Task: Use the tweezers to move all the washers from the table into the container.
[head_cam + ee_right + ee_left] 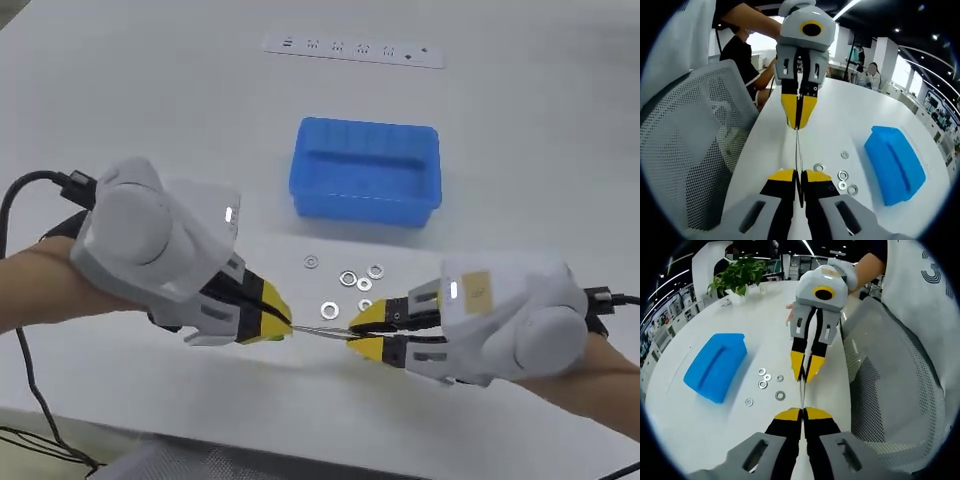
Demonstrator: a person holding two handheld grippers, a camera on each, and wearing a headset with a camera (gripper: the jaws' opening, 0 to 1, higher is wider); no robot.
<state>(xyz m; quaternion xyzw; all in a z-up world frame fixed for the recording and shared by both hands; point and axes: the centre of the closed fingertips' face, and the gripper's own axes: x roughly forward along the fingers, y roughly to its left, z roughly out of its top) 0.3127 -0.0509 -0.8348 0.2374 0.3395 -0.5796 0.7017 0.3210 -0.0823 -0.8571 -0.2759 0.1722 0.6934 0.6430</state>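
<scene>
Head view shows the left gripper [288, 325] and the right gripper [358, 335] tip to tip over the white table [150, 90], each clamped on one end of the thin tweezers [322, 331] that bridge the gap between them. Six washers [348, 278] lie loose on the table just beyond the tips. The blue container [365, 170] stands farther back, with a white power strip [350, 48] behind it. Left gripper view shows its own jaws pressed together on the tweezers and the washers off to the left, and adds a potted plant [740, 272] and a mesh chair [890, 390]. Right gripper view shows its jaws closed on the other end, five washers countable with the container beyond them at right, and a person [742, 55] behind the chair.
</scene>
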